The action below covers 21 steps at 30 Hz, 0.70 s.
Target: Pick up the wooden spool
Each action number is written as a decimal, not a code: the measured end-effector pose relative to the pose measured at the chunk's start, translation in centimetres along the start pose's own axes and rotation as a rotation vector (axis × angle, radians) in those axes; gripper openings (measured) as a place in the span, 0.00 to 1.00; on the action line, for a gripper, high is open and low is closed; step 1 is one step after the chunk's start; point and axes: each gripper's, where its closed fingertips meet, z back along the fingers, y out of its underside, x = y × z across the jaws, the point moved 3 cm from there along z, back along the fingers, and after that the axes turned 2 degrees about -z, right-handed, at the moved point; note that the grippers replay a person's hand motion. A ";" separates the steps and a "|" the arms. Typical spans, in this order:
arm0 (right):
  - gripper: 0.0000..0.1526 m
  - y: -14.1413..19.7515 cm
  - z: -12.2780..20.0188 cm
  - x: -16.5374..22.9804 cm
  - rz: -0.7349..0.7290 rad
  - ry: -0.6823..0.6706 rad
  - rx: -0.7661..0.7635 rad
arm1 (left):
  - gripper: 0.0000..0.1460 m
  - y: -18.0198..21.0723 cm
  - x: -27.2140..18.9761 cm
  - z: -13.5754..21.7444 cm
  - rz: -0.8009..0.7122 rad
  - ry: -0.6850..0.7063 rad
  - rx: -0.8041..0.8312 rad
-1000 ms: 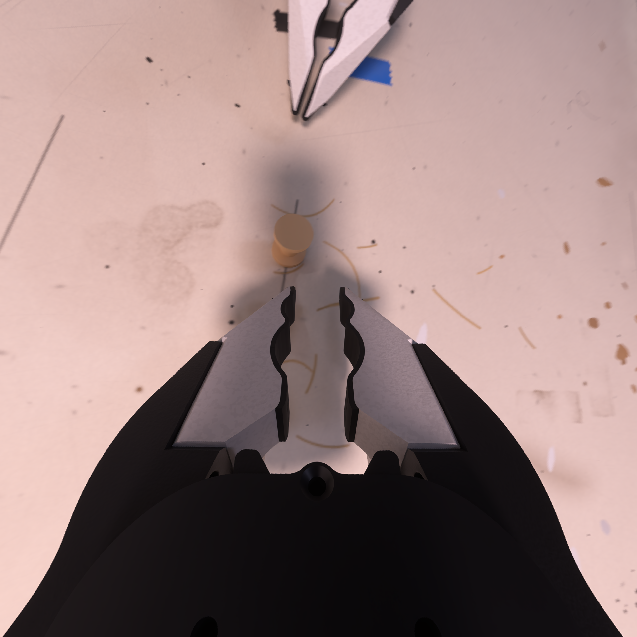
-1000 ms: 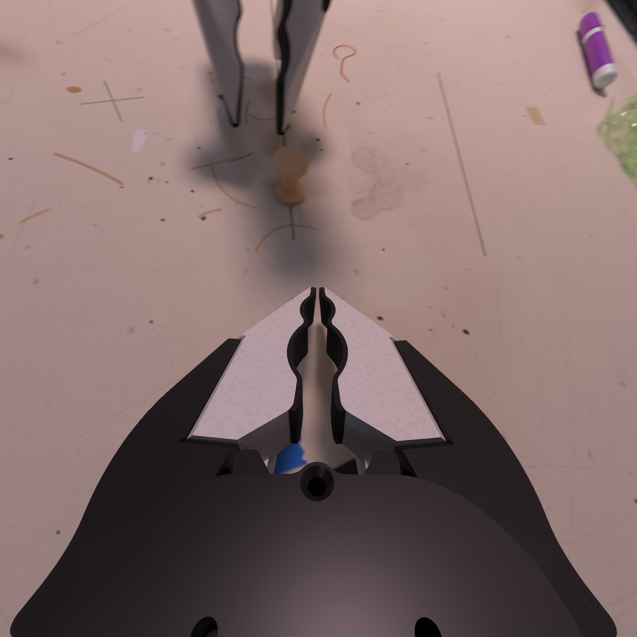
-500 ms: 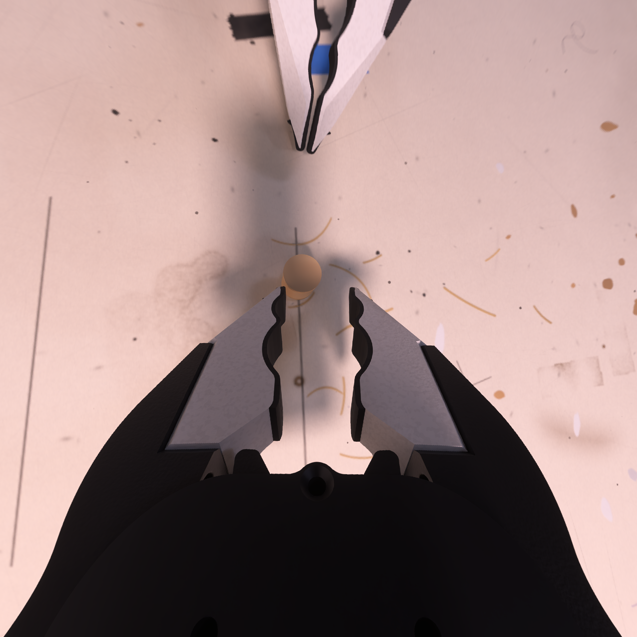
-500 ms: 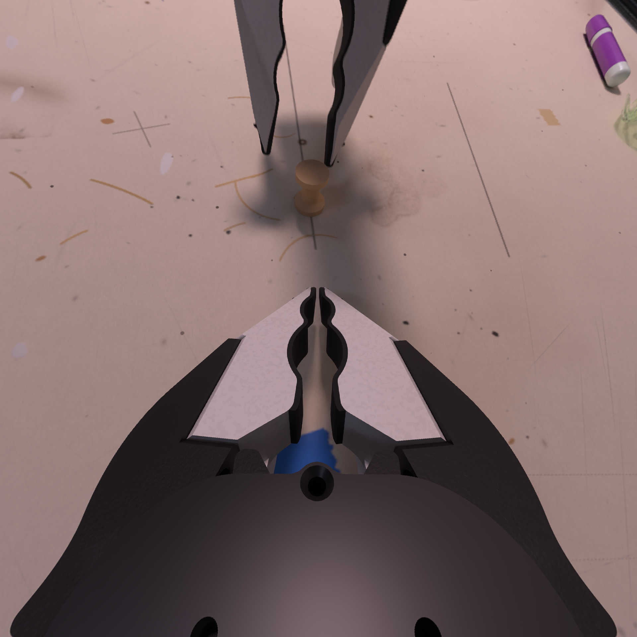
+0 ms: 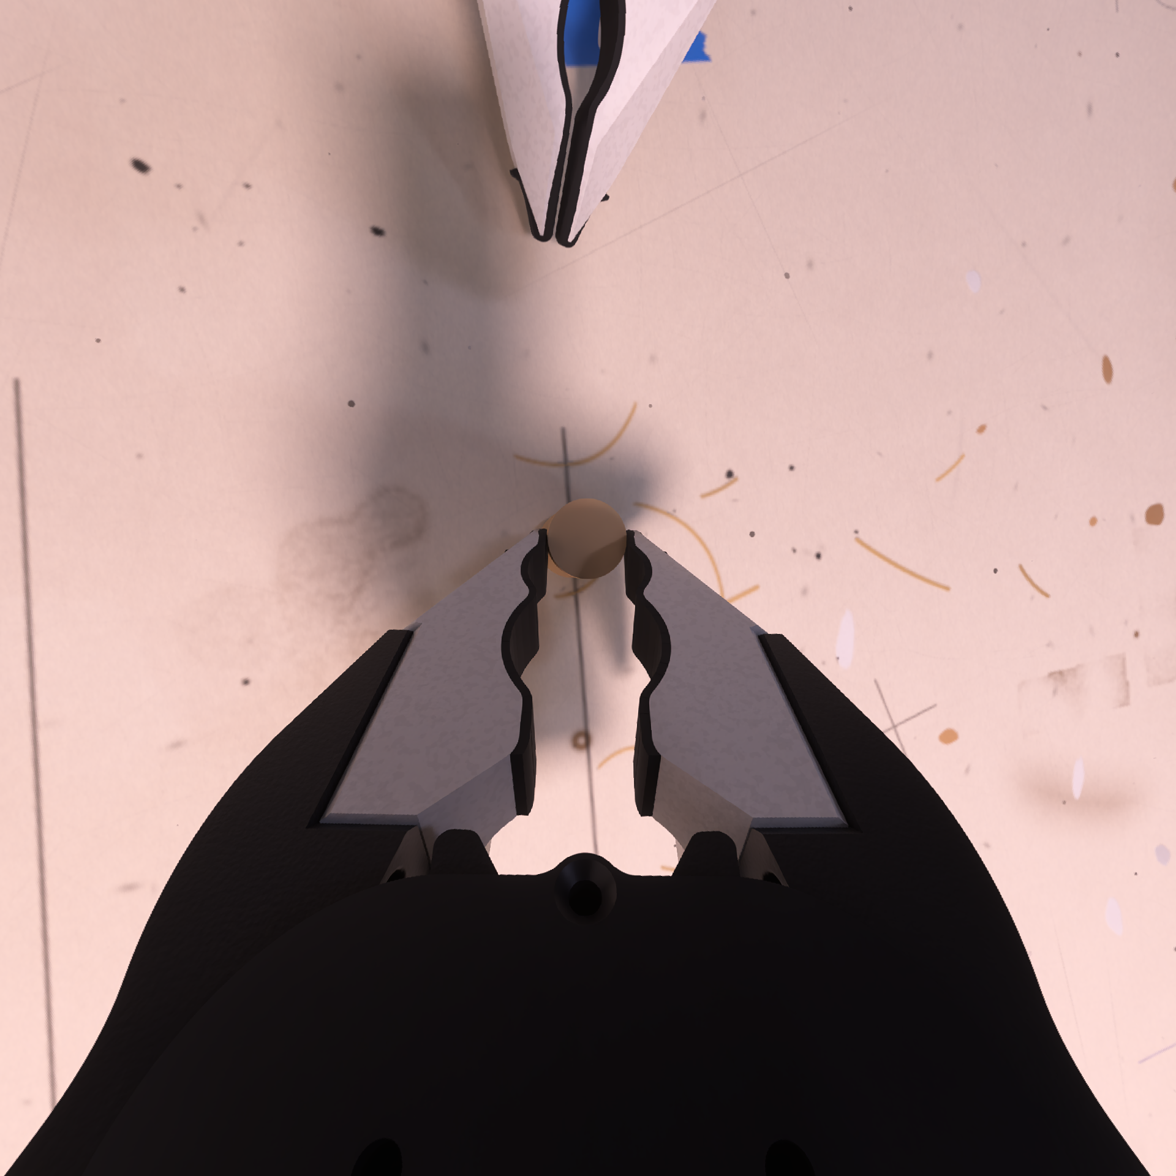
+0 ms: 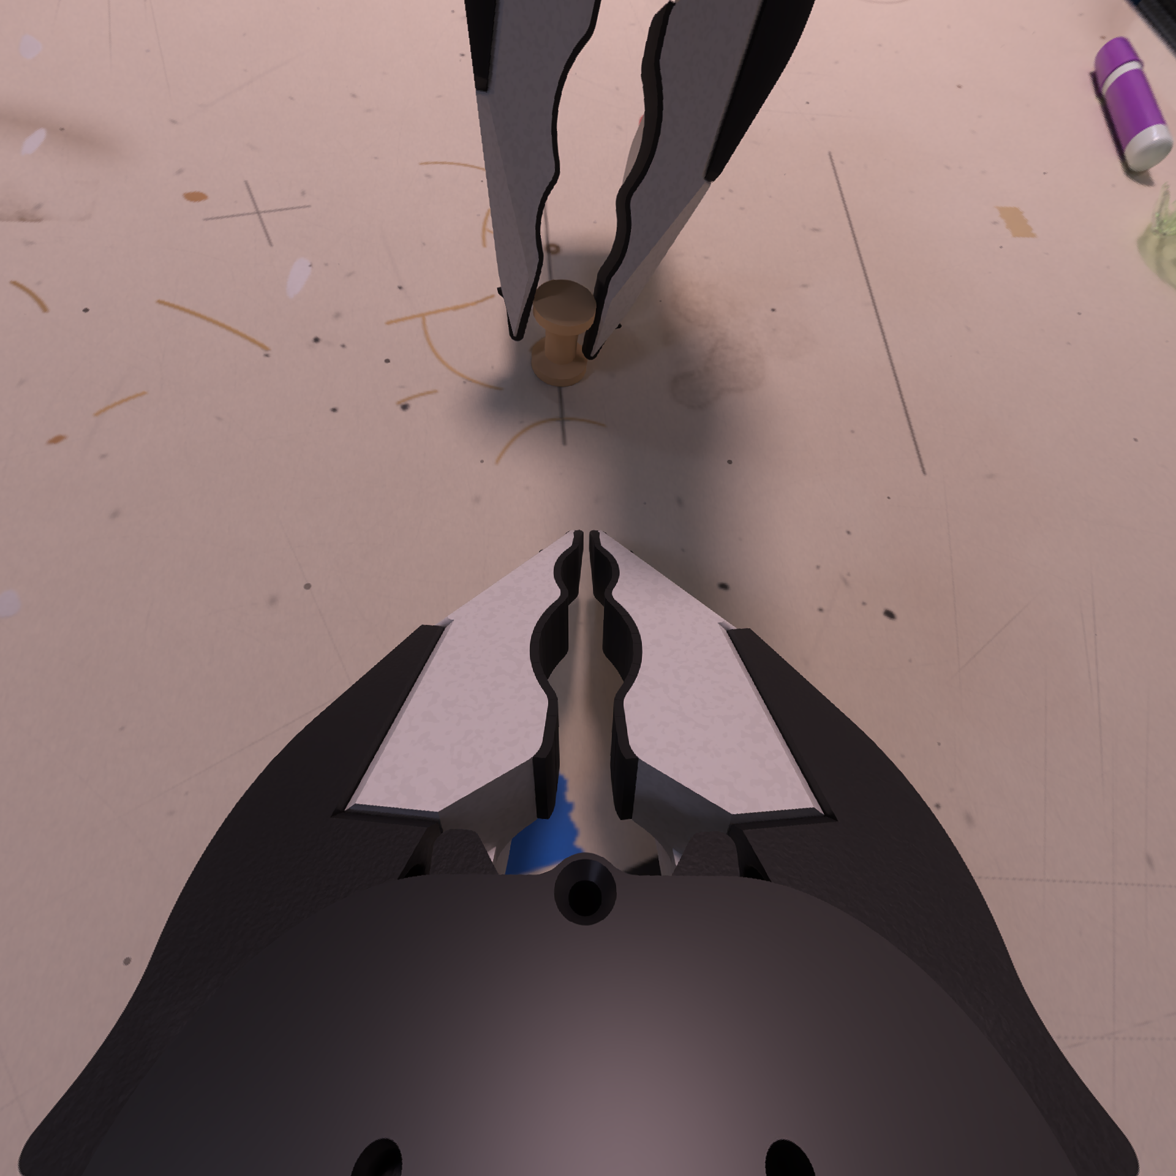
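Note:
The wooden spool (image 5: 585, 538) stands upright on the pinkish table; it is small, tan, with a narrow waist. My left gripper (image 5: 585, 541) points down over it, and its two fingertips press the spool's sides. In the right wrist view the spool (image 6: 560, 343) sits between the left gripper's (image 6: 553, 334) tips, its base on the table. My right gripper (image 6: 585, 534) is shut and empty, a short way from the spool and facing it. It also shows at the top of the left wrist view (image 5: 552, 238).
A purple cylinder with a white end (image 6: 1133, 102) lies at the far right, with a pale green thing (image 6: 1161, 248) below it. Blue tape (image 5: 697, 51) lies on the table under the right gripper. The table bears pencil lines, specks and stains.
My left gripper has moved forward and down over the spool, and its fingers have closed from a wide gap onto the spool's sides. The right gripper stayed shut and drew a little nearer.

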 end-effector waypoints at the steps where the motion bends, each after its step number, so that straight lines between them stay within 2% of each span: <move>1: 0.01 0.0 -0.1 0.0 0.001 -0.007 0.006 | 0.16 0.0 0.0 0.0 -0.002 -0.003 -0.004; 21: 0.01 -0.4 -0.7 0.0 -0.026 -0.068 0.001 | 0.16 0.2 0.1 0.1 0.004 0.005 -0.115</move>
